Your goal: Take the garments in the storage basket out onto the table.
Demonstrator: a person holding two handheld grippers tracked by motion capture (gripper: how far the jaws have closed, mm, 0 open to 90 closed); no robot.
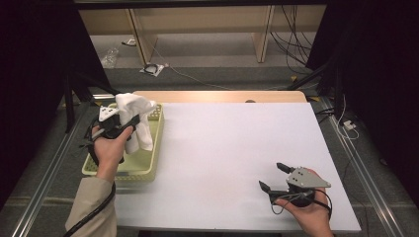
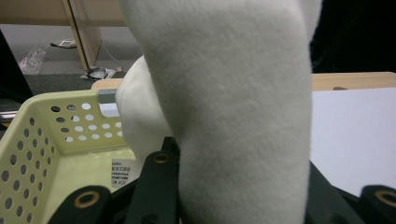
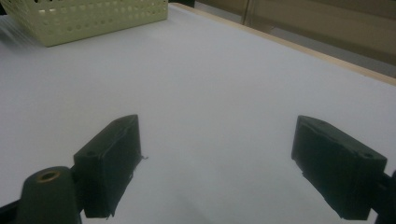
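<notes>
White cloth [image 1: 136,116] over yellow basket [image 1: 148,163], left of frame.
One soft, fleecy cloth hangs pinched in the left hand-held gripper [image 1: 123,123]; right hand-held gripper [image 1: 273,177] spread on the table [image 1: 222,148].

A white table top [image 1: 232,158] is lying across the middle of the high view, with a strip of pale wood [image 1: 222,96] showing along its far edge. Beyond it, light wooden furniture legs [image 1: 140,37] are standing on a grey floor [image 1: 207,54]. A loose cable [image 1: 197,79] is trailing over that floor, and a bundle of dark cables [image 1: 291,39] is hanging at the far right. A crumpled bit of clear plastic [image 1: 109,58], possibly a bag, is lying on the floor at the far left. Metal rails [image 1: 44,182] are running along both sides of the table, and black curtains [image 1: 375,74] are closing off the sides.
</notes>
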